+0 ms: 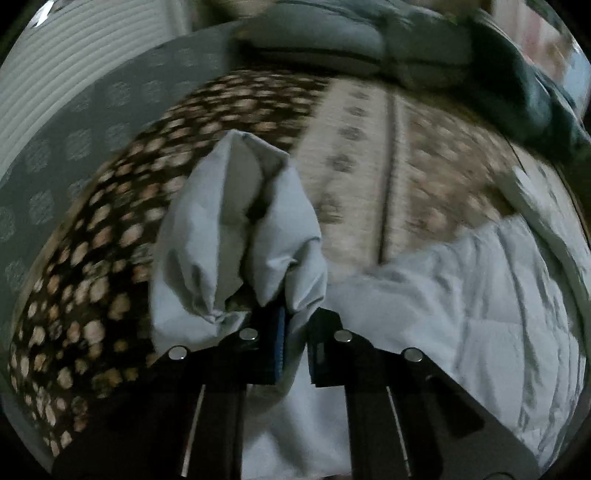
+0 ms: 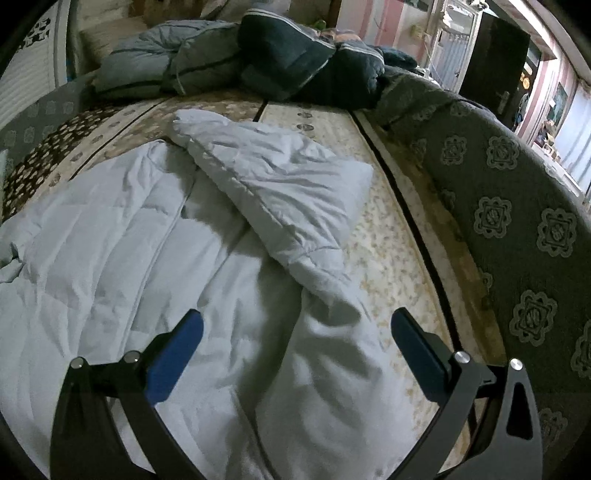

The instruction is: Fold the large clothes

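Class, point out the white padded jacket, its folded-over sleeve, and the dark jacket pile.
white padded jacket point(image 2: 110, 240): right wrist view, quilted body.
folded-over sleeve point(image 2: 280, 177): right wrist view, mid-sleeve.
dark jacket pile point(image 2: 295, 59): right wrist view, navy top.

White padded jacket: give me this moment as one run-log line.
left claw: shut on white padded jacket sleeve | right claw: open above jacket, holding nothing | jacket: spread on bed, one sleeve folded across | fold: unfinished

Dim room: a patterned bed, grey medallion-print headboard, dark door, pink walls.
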The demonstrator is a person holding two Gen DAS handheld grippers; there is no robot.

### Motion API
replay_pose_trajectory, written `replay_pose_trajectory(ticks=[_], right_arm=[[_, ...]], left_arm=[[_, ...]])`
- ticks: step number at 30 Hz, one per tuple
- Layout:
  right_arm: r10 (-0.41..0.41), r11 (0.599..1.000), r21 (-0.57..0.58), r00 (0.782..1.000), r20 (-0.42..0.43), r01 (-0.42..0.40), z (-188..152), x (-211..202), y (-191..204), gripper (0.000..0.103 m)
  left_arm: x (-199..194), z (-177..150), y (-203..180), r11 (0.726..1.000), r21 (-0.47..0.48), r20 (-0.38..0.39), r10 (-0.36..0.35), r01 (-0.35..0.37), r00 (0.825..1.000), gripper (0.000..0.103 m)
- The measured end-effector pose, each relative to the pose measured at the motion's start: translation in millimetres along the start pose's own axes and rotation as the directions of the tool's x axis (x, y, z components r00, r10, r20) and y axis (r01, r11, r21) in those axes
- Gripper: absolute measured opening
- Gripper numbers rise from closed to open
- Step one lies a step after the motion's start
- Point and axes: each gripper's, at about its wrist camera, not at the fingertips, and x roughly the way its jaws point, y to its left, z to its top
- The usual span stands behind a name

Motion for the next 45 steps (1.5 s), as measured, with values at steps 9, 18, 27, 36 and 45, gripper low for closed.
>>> replay_pose_trajectory(ticks=[9, 18, 27, 36, 45], right_arm=[[0.013, 0.995, 0.098, 1.0, 0.025, -0.015, 18.7, 7.9, -29.0, 0.101], [0.014, 0.99, 0.139, 1.0, 0.011, -0.015, 13.8, 9.2, -48.1, 0.101], [-0.011, 0.992, 0.121, 0.999, -0.043, 0.017, 2.2, 12.5, -51.8, 0.101], [0.05, 0.997, 0.068, 0.997, -0.061, -0.046, 15.9, 12.6, -3.0, 0.101], [0.187, 0.981, -0.031, 0.976, -0.11, -0.191, 72.0, 45.8, 110.8, 0.101]], left_arm=[[-10.2, -25.5, -182.7, 0.947, 0.253, -0.051, -0.193, 0.199, 0.98, 0.004], [-18.5, -74.1, -311.1, 0.855, 0.389, -0.144, -0.312, 0.344, 0.939, 0.004], [-32.8, -98.2, -286.2, 0.807, 0.357, -0.226, -0.413, 0.47, 0.882, 0.082], [-88.1, -96.8, -196.1, 0.871, 0.399, -0.027, -0.303, 0.289, 0.953, 0.099], [-46.9, -56.2, -35.5, 0.967, 0.255, 0.041, -0.035, 0.023, 0.999, 0.1]])
